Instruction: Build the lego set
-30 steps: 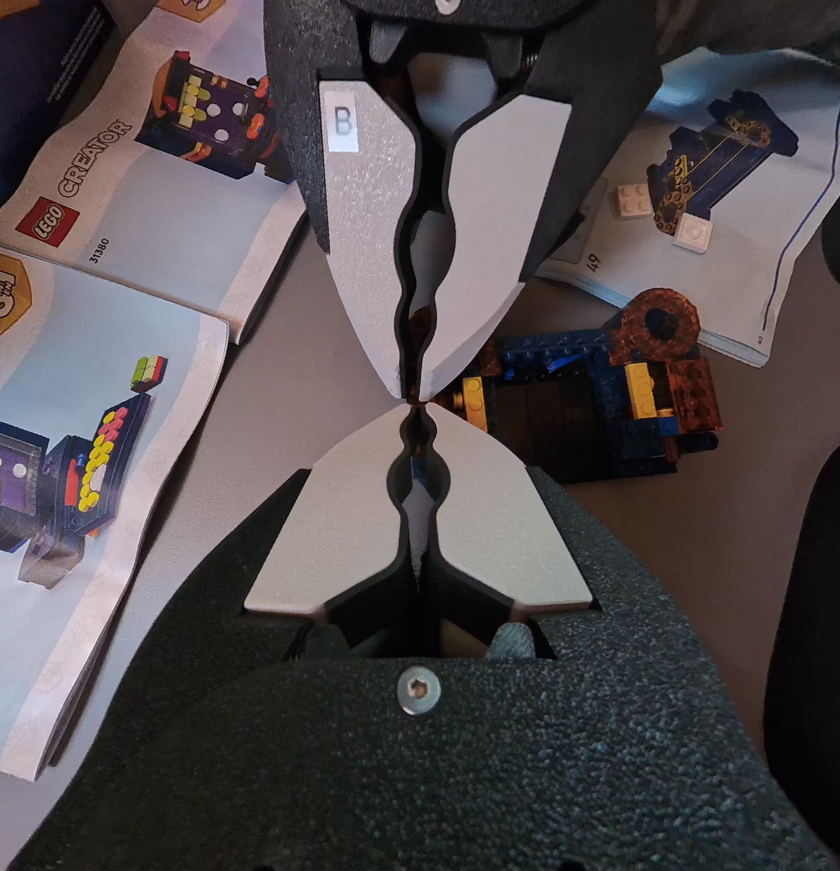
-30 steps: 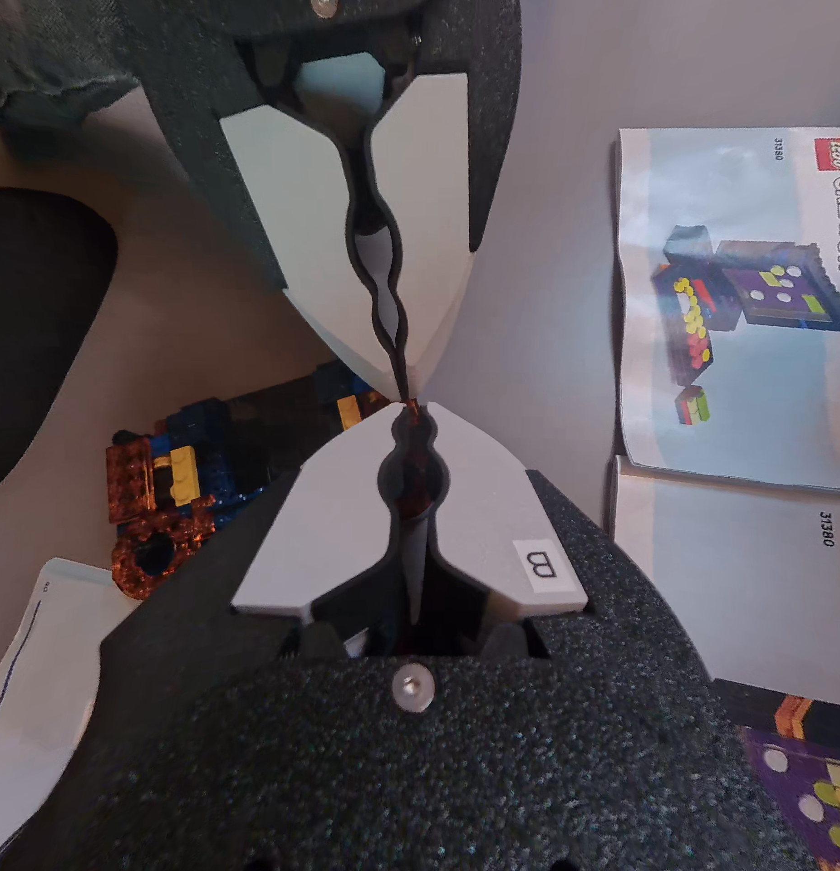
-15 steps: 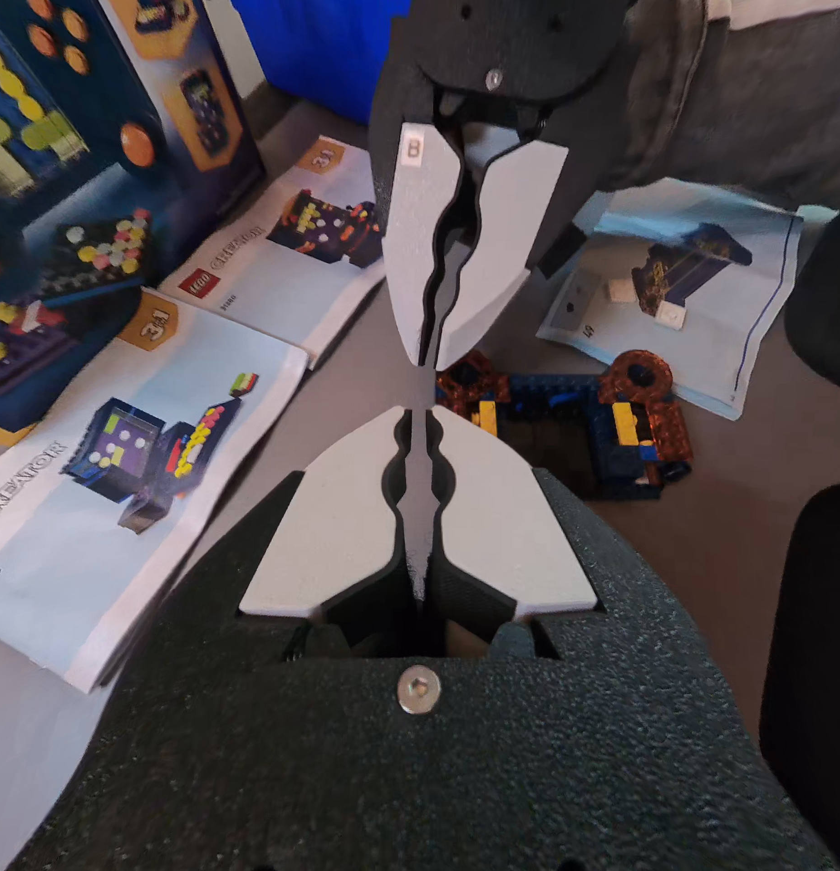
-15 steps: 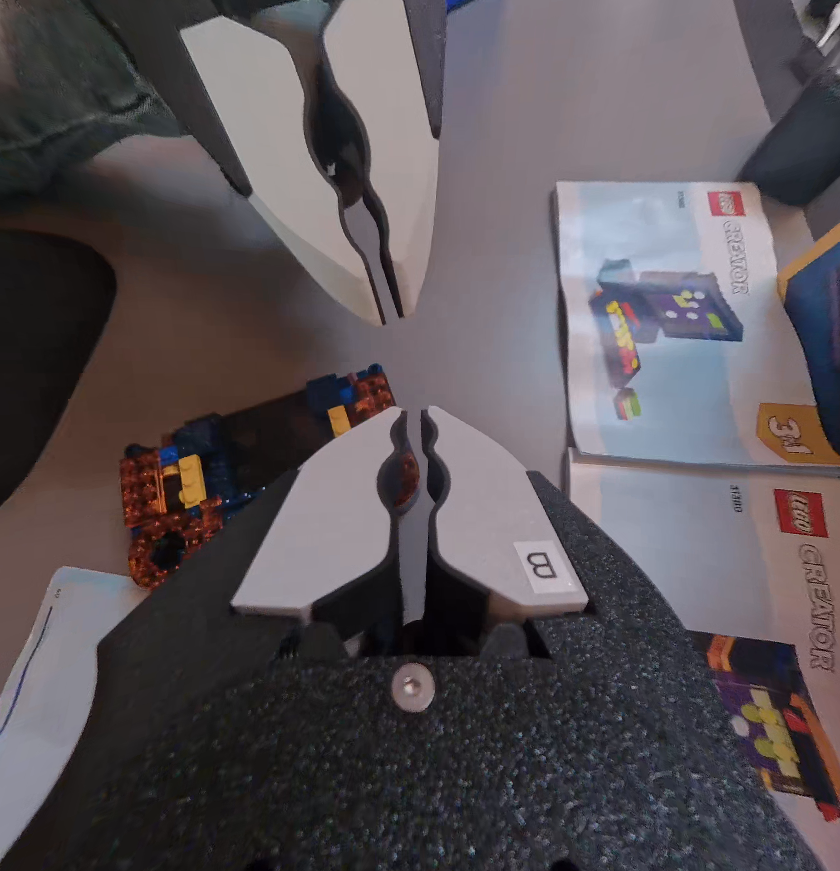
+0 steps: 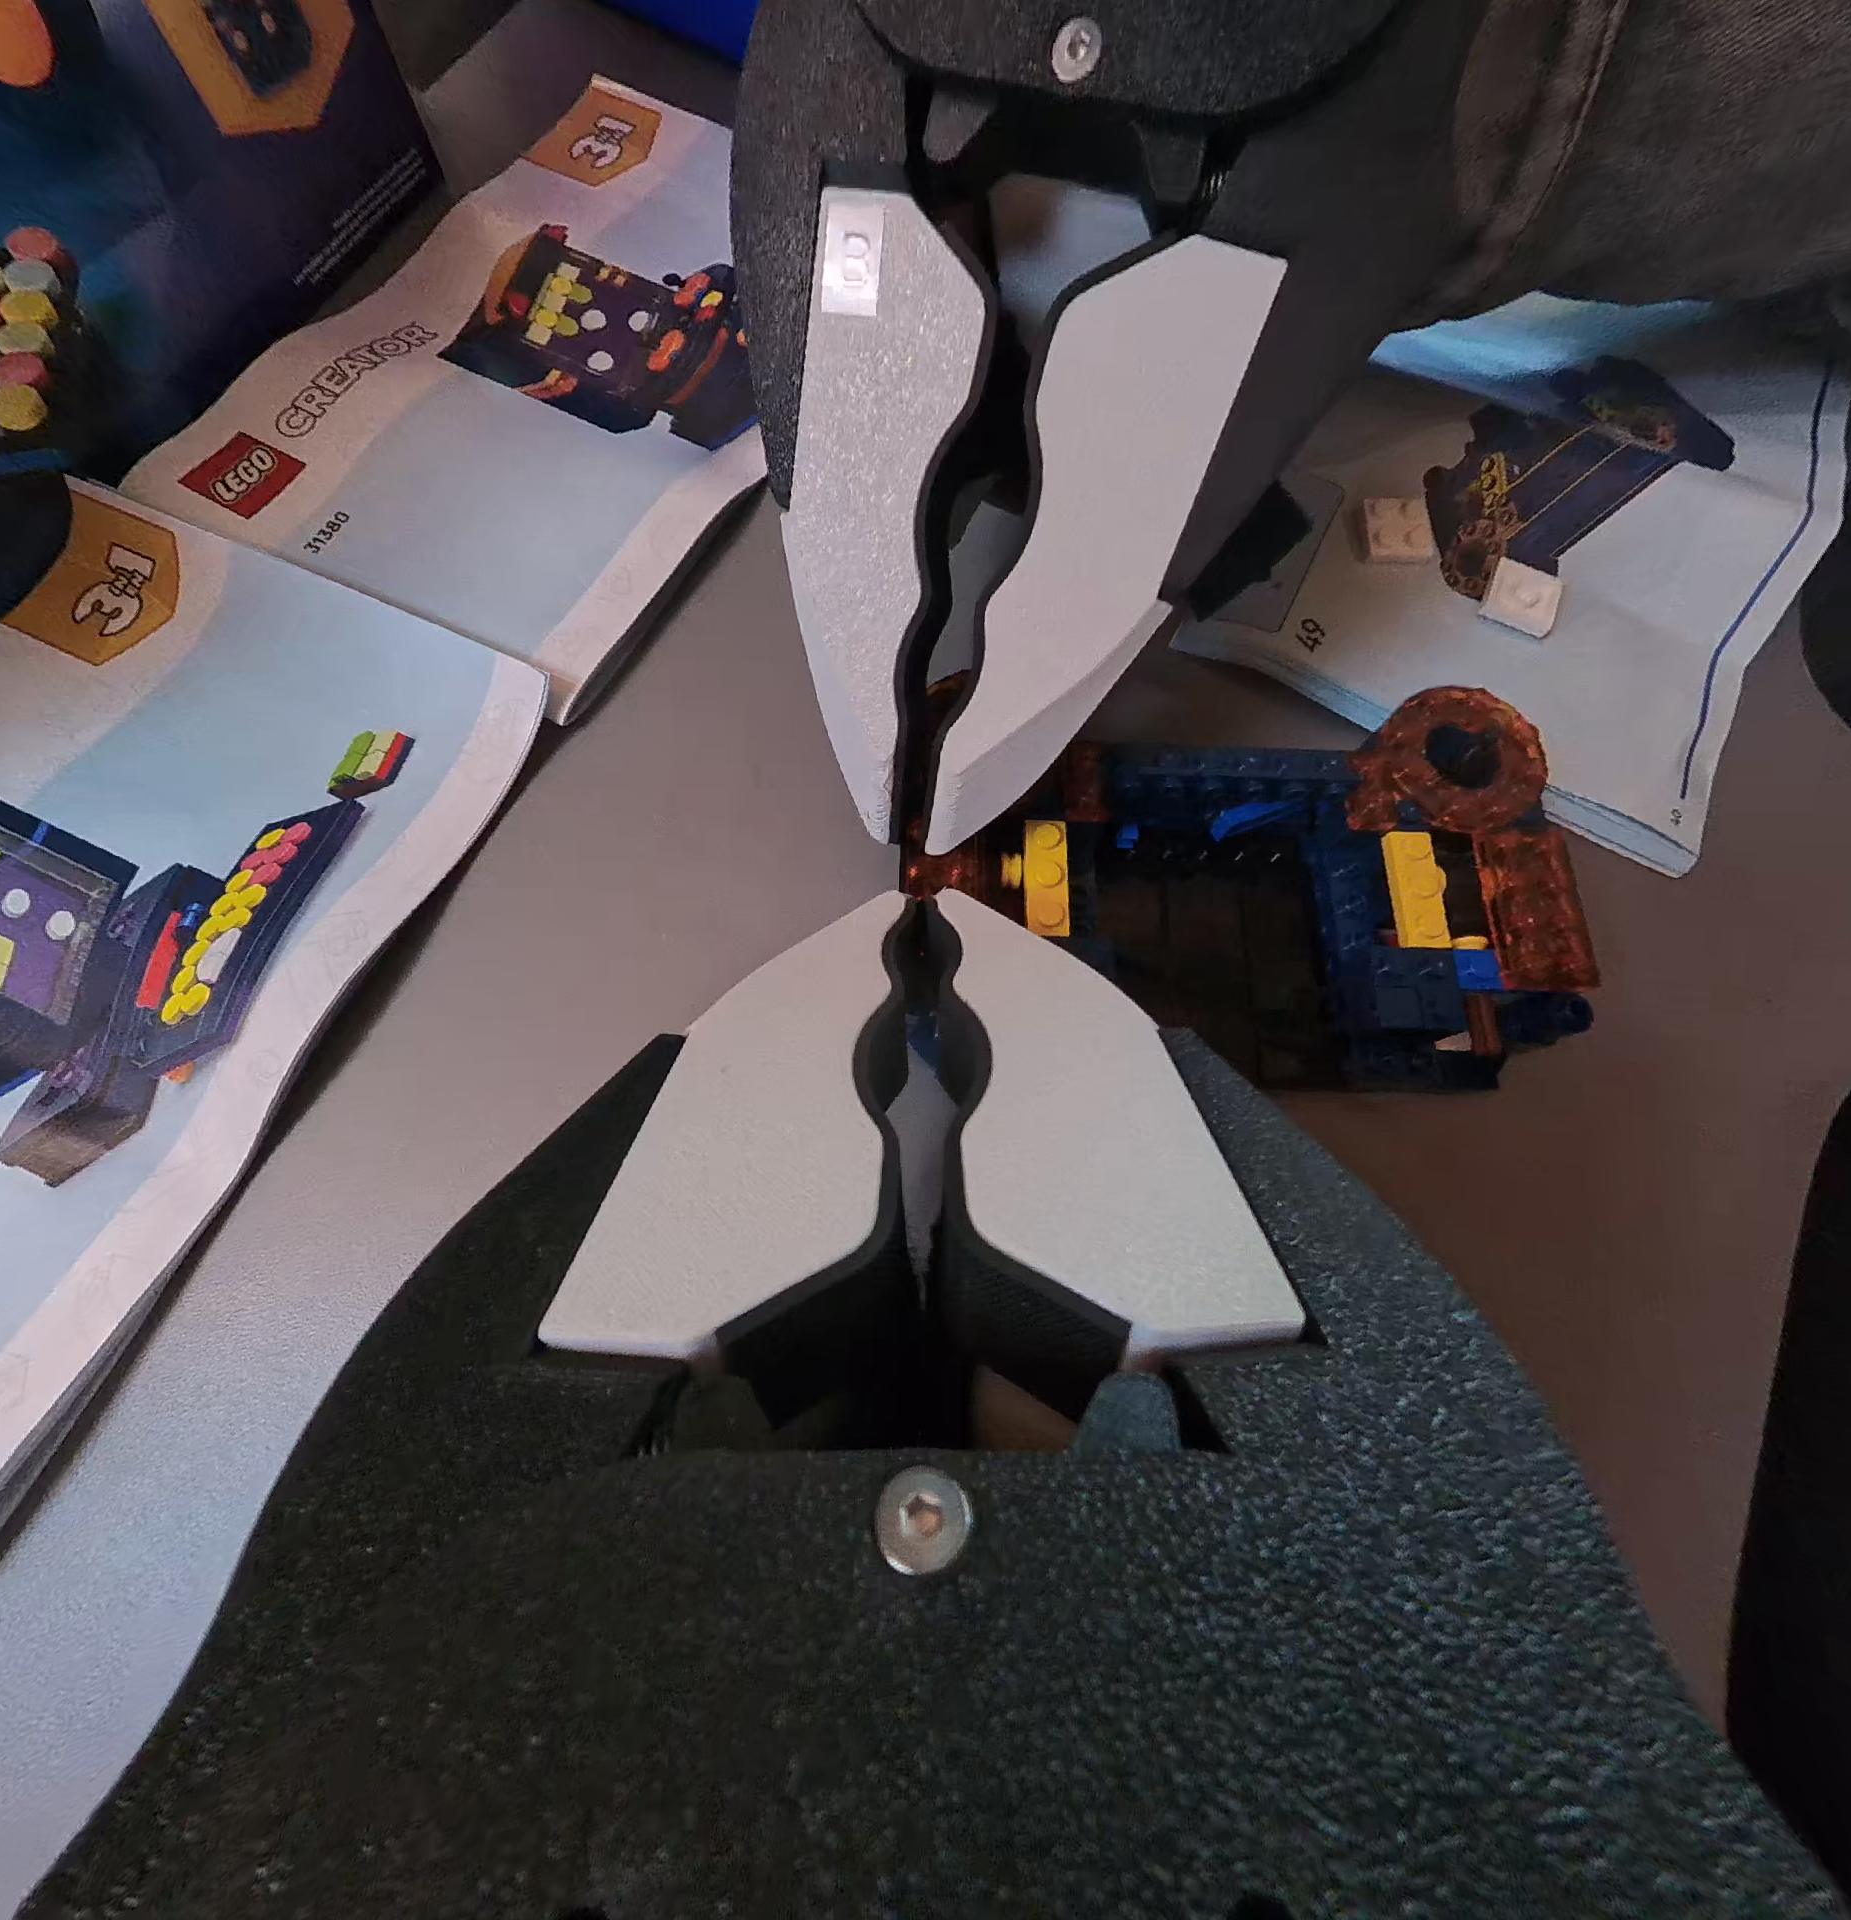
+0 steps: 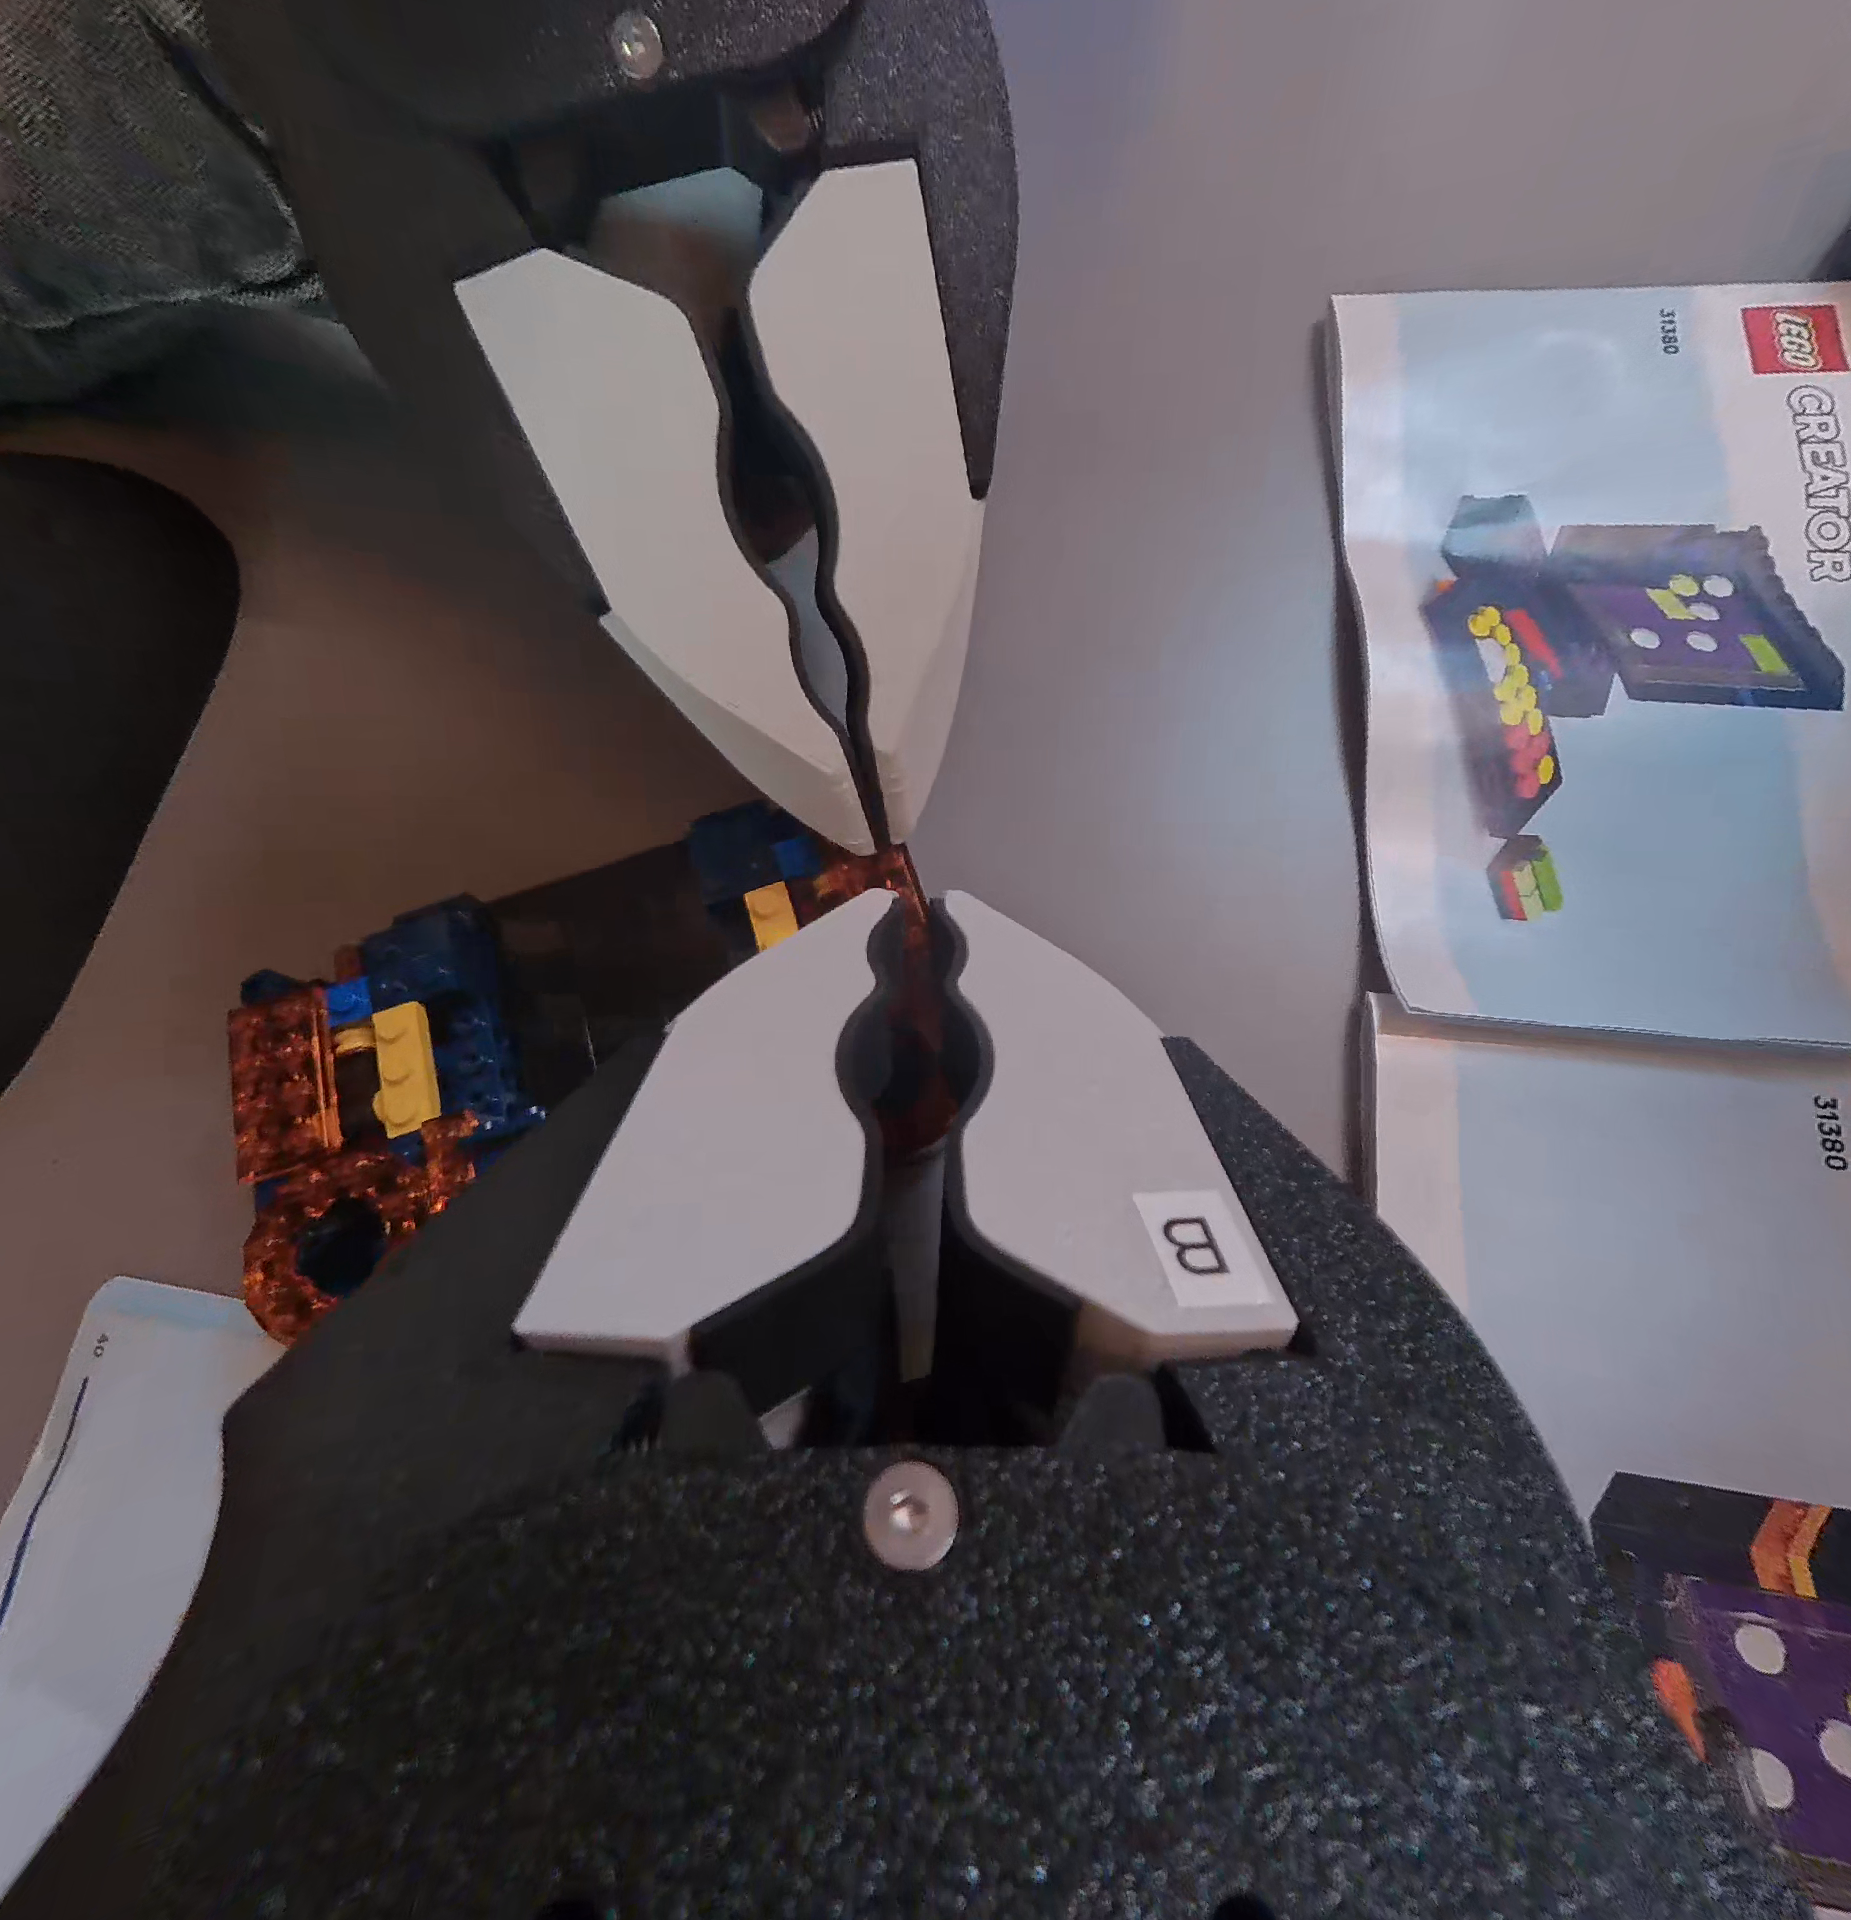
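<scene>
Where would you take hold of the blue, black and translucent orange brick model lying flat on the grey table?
Probably by the straight dark blue studded beam along the brick model's booklet-side edge, coming from above: it lies flat, and that beam offers parallel sides, unlike the rounded orange ring.

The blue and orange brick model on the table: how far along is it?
Done: a dark blue, yellow and translucent orange brick model lies part-built on the grey table. In hand: the right gripper pinches a thin translucent orange piece; the shut left gripper meets it tip to tip. What is left cannot be told.
</scene>
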Demonstrator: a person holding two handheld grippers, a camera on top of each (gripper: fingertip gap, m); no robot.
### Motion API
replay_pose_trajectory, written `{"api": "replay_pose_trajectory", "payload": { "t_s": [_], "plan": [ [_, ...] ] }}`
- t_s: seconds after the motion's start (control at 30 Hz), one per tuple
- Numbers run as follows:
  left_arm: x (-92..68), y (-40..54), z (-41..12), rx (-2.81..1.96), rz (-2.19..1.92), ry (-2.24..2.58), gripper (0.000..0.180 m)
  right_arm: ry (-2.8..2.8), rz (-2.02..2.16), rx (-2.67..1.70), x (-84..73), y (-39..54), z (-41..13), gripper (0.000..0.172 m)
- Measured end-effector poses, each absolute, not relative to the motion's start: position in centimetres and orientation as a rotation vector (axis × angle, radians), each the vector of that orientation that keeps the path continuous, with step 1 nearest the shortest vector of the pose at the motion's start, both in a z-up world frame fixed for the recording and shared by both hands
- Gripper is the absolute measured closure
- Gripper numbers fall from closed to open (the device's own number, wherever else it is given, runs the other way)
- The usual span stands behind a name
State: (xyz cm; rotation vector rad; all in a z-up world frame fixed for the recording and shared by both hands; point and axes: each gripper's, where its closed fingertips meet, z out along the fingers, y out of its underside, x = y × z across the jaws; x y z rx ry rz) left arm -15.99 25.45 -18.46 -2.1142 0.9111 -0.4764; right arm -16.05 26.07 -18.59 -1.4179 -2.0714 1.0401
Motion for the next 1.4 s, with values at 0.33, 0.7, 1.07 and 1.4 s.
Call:
{"api": "replay_pose_trajectory", "payload": {
  "t_s": [0.33, 0.7, 1.07, 1.4],
  "plan": [
    [-16.0, 25.3, -18.6, -2.1, -0.449, 0.896, 0.18, -2.05, 0.972, -1.385, -15.9, 26.0, -18.7, 0.167],
    [-16.3, 25.7, -12.4, -1.782, -0.409, 0.771, 0.162, -1.668, 1.141, -1.24, -12.4, 24.9, -7.1, 0.152],
    [-16.8, 25.1, -9.7, -1.532, -0.331, 0.479, 0.159, -1.89, 0.92, -1.519, -0.2, 19.2, -17.0, 0.151],
    [-17.0, 24.9, -10.3, -1.501, -0.338, 0.517, 0.158, -1.86, 0.786, -1.421, -0.9, 20.3, -18.4, 0.15]
  ]
}}
